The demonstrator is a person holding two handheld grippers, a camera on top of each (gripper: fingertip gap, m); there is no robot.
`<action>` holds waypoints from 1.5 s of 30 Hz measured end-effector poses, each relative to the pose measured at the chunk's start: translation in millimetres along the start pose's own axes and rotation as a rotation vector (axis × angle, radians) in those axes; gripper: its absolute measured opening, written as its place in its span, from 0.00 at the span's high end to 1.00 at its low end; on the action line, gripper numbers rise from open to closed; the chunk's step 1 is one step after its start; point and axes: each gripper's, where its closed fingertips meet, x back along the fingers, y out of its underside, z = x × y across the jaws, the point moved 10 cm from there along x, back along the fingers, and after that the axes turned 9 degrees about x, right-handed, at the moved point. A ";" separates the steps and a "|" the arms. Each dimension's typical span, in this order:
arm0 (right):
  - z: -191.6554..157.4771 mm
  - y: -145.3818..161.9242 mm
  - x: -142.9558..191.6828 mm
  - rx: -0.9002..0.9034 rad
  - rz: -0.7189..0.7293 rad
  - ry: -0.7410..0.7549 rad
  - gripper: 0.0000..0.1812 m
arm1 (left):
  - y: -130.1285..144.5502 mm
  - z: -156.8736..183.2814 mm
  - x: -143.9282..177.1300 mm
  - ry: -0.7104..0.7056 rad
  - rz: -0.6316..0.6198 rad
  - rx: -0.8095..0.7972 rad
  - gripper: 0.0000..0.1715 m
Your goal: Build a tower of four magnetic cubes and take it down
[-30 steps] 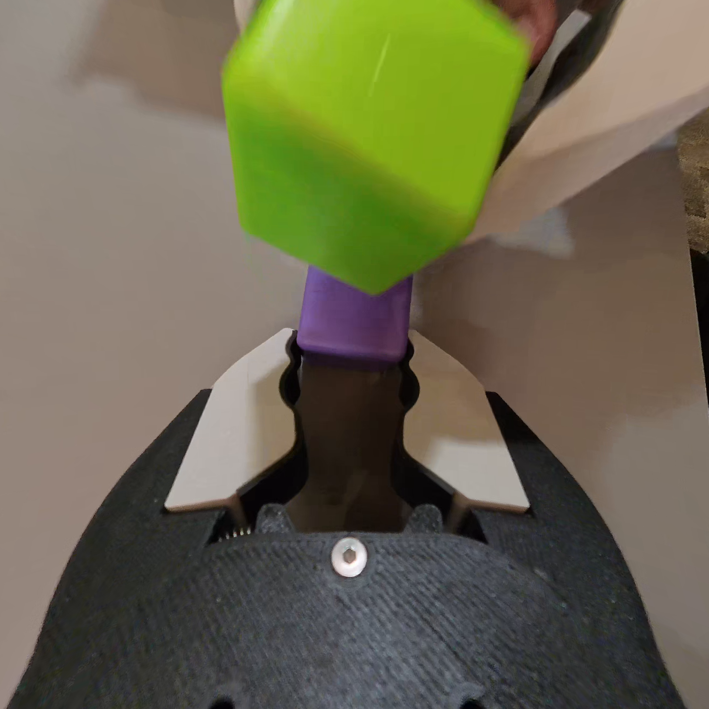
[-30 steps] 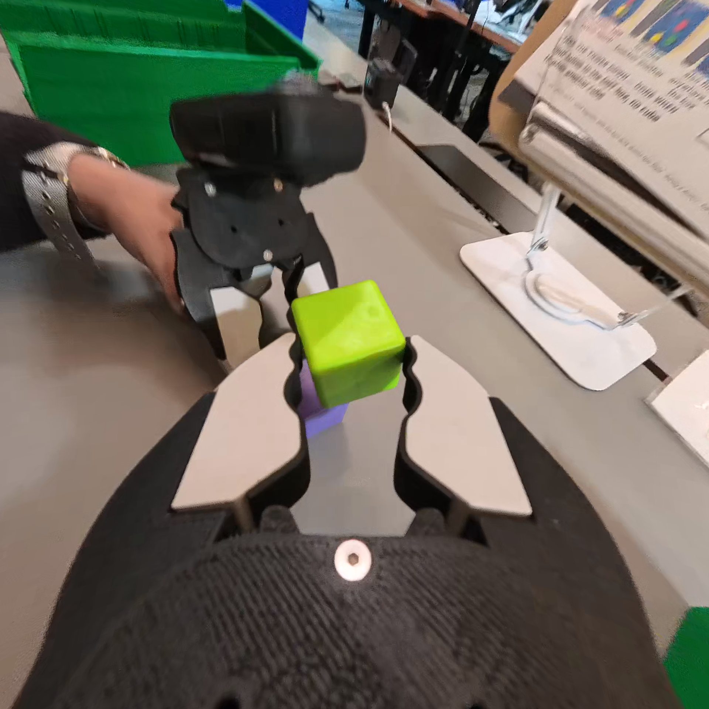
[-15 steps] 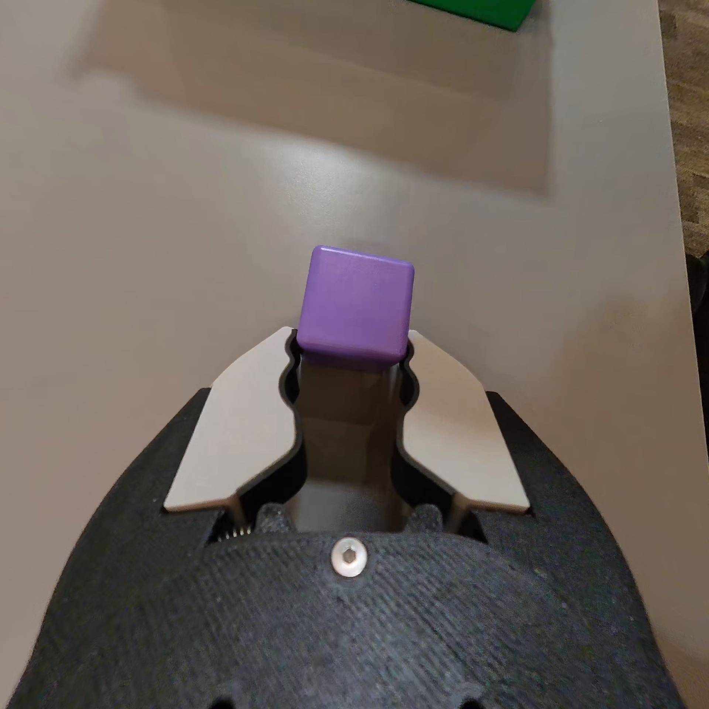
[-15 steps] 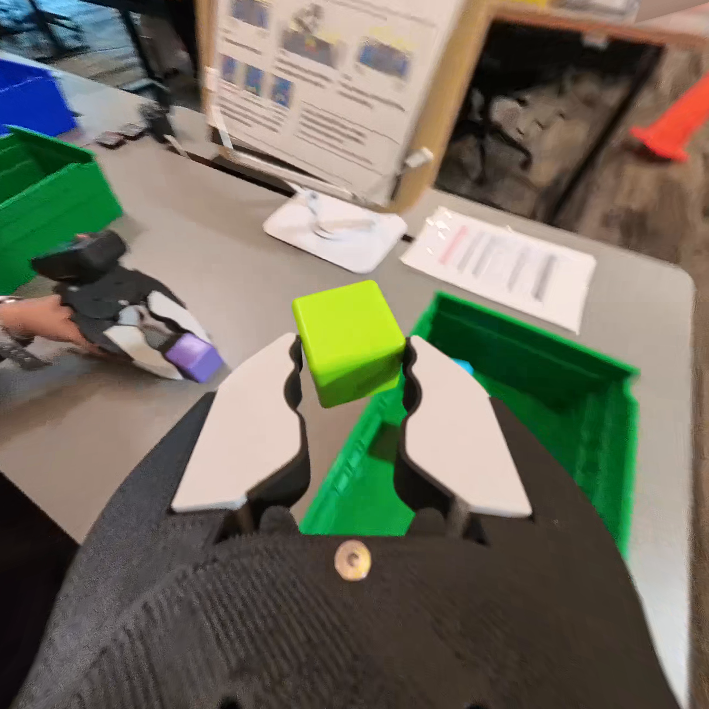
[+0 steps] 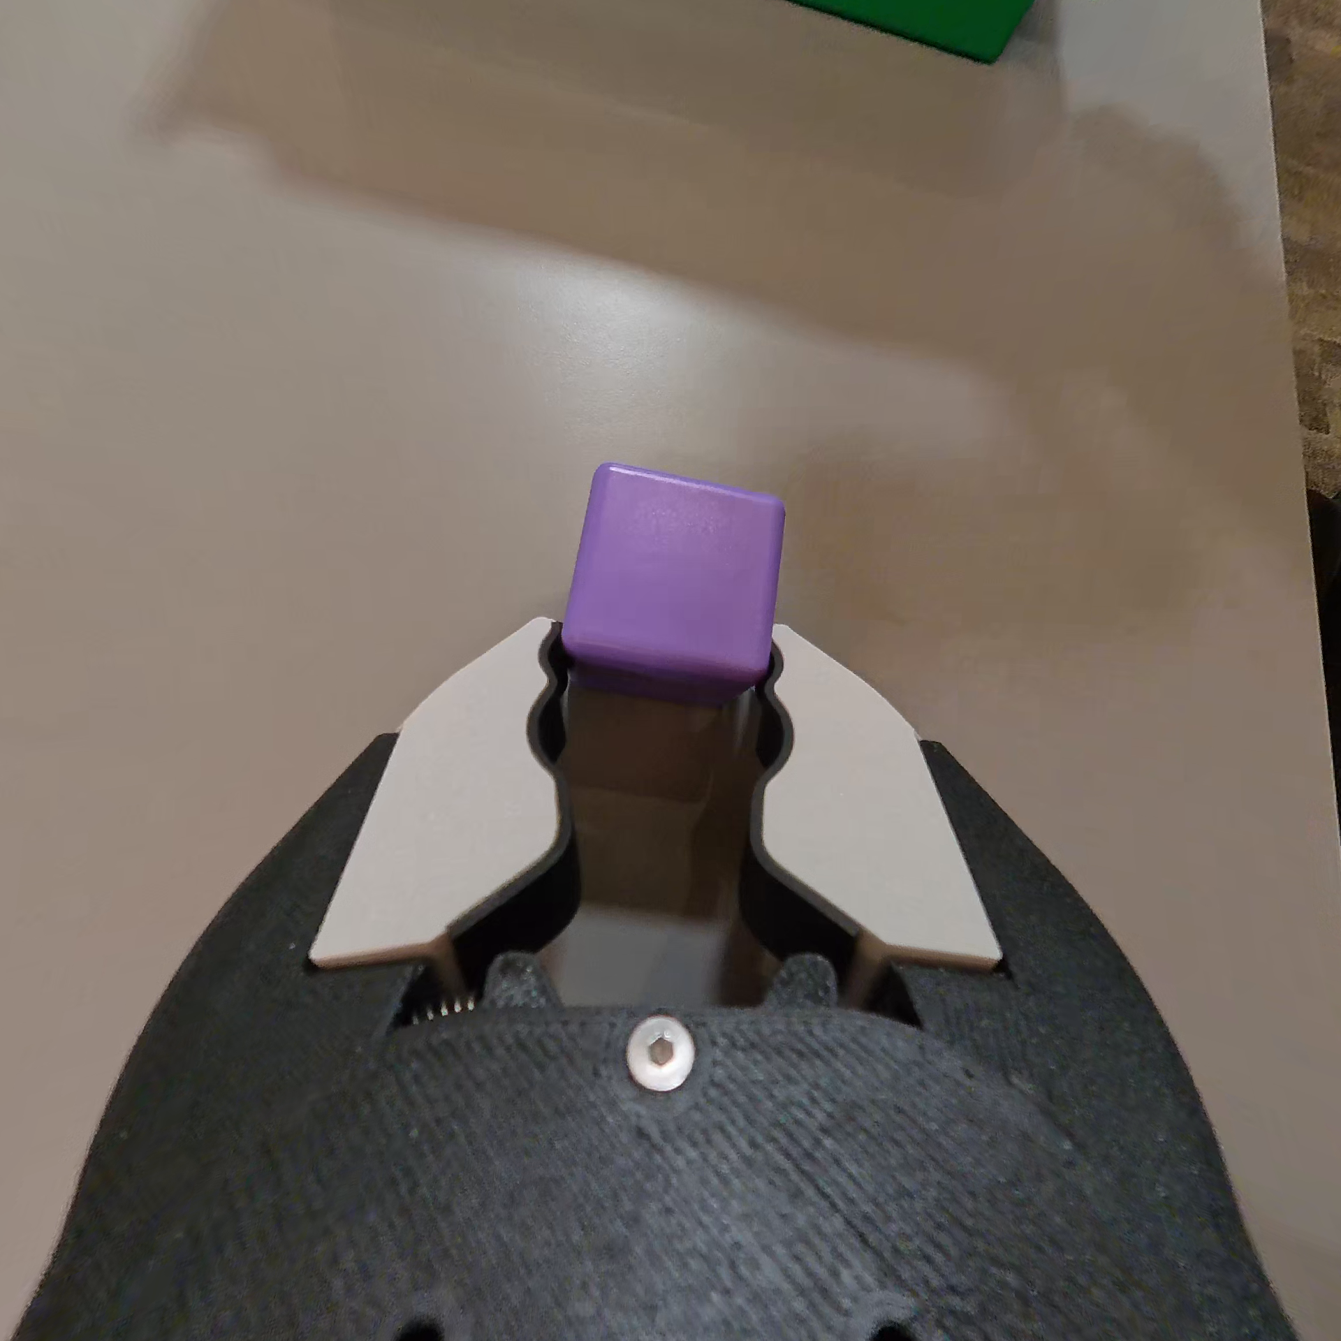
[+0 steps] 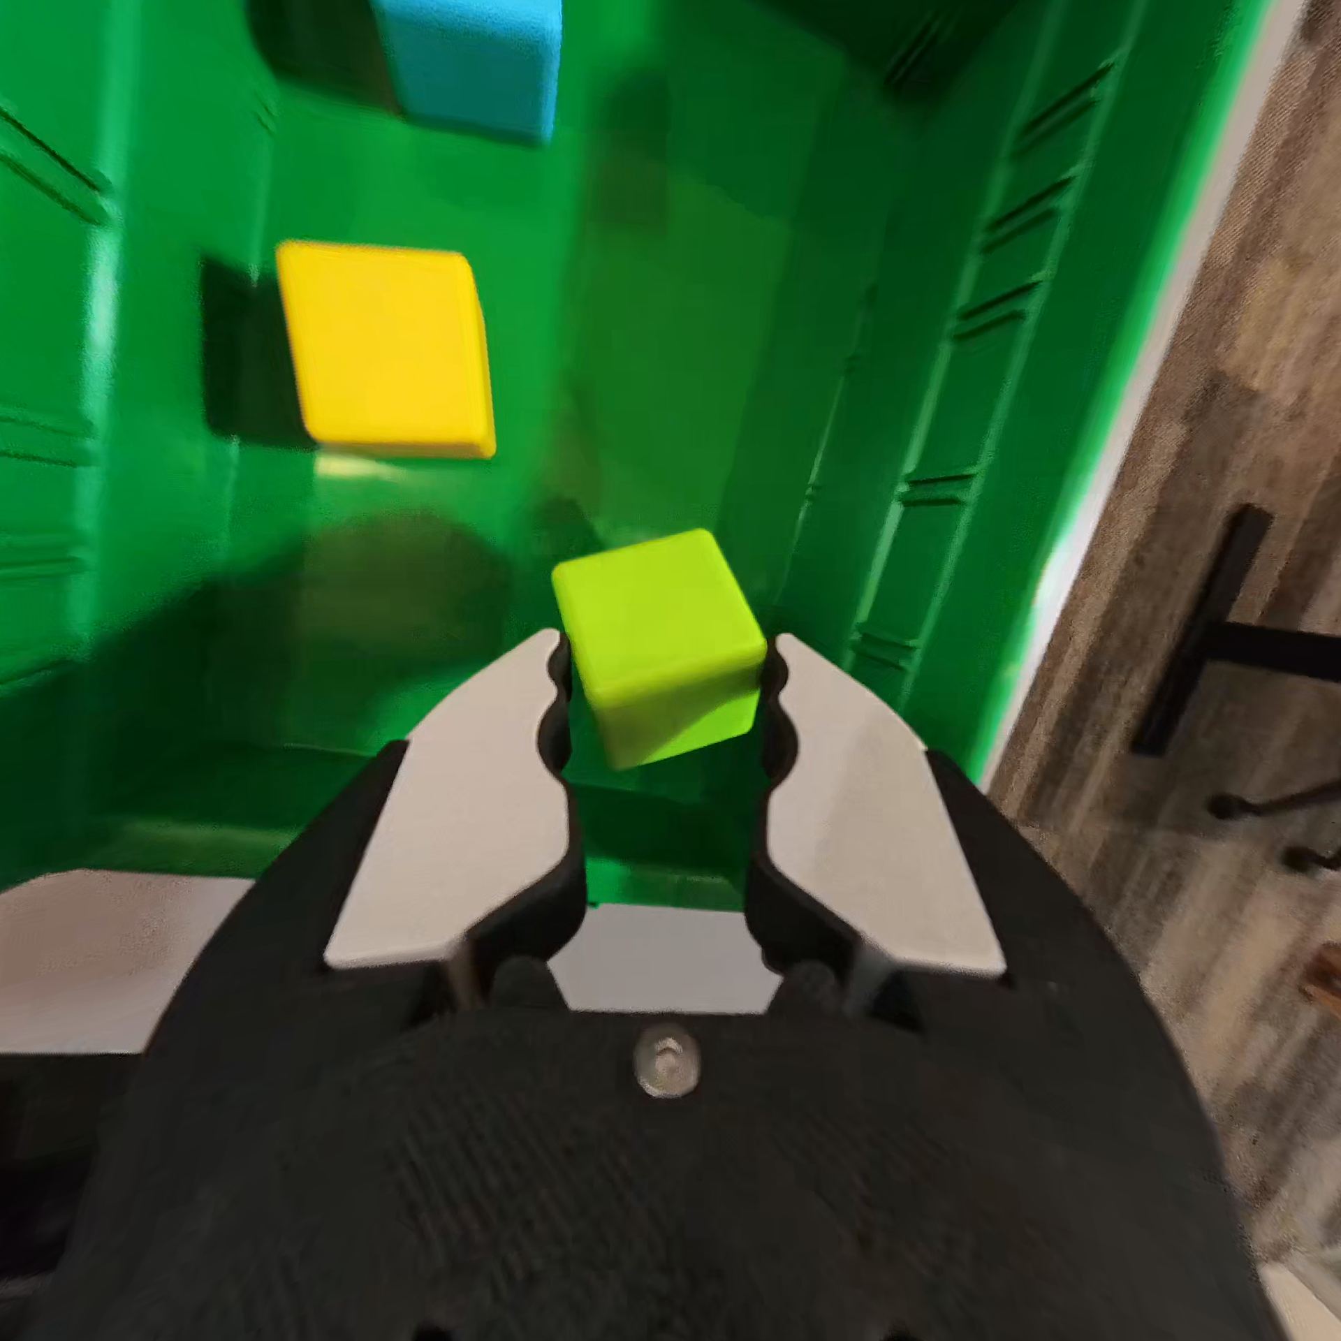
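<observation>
- Between the left gripper's (image 5: 664, 653) tips sits the purple cube (image 5: 671, 580), pinched at its near lower edge. The jaws are closed to the cube's width and the grip matches that of half a second ago. I cannot tell whether the cube touches the table (image 5: 290, 363) or hangs just over it.
- Around that cube the grey tabletop is bare on every side. The table's right edge runs near, with floor beyond it. A corner of the green bin (image 5: 943, 22) shows well apart at the top.
- Over at the right gripper (image 6: 664, 653), the lime-green cube (image 6: 653, 638) is clamped between the tips, tilted with one corner down. The jaws are narrowed to just its width.
- What has changed is the right gripper's place. A second ago the lime cube was held just above the purple one; half a second ago it was near the bin's rim. Now it hangs above the inside of the green bin (image 6: 943, 363), looking down.
- Below the lime cube the bin floor looks free. A yellow cube (image 6: 384, 348) lies farther in to the left, and a blue cube (image 6: 472, 65) farther still.
- Right of the gripper the ribbed bin wall stands close, so the open room is leftward. Past the bin's rim is wood-look floor (image 6: 1197, 435) and a black stand leg (image 6: 1197, 631).
</observation>
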 end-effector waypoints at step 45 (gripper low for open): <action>-261.4 -132.0 23.7 0.523 0.903 -0.409 0.54 | 9.0 -7.4 12.2 0.097 0.006 0.062 0.56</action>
